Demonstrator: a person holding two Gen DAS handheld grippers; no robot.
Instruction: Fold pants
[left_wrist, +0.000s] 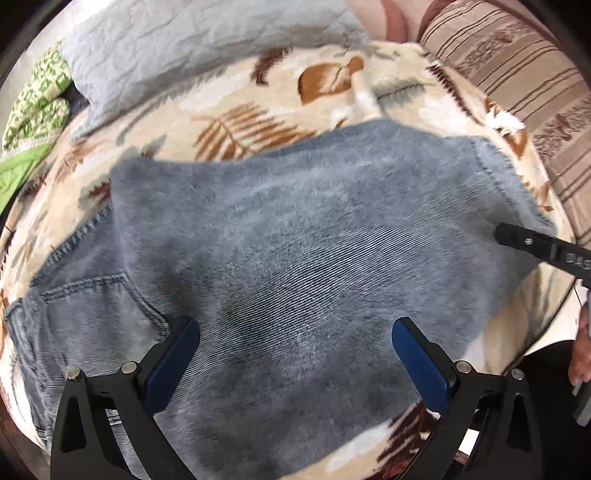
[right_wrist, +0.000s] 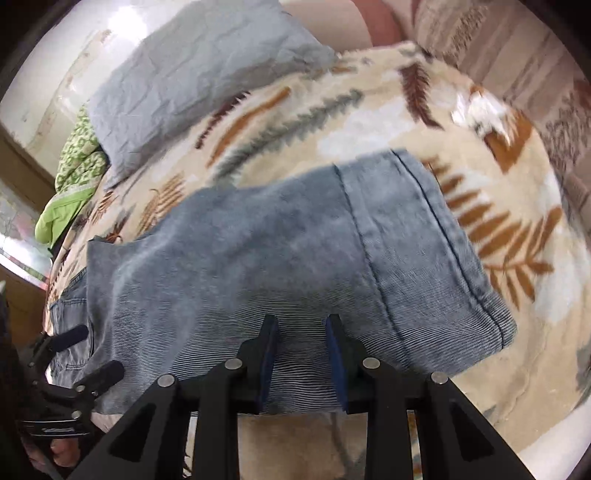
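Blue-grey corduroy-like pants lie folded flat on a leaf-patterned blanket, waist and back pocket to the left, hems to the right. My left gripper is open wide, fingers low over the pants' near middle. My right gripper is partly open, its blue pads straddling the pants' near edge; I see no cloth pinched. The right gripper's finger shows at the right of the left wrist view. The left gripper shows open at the left of the right wrist view.
A grey-blue quilted pillow lies at the back of the bed. Green patterned bedding is at the far left. A brown striped cushion stands at the right. The bed's near edge and floor are below.
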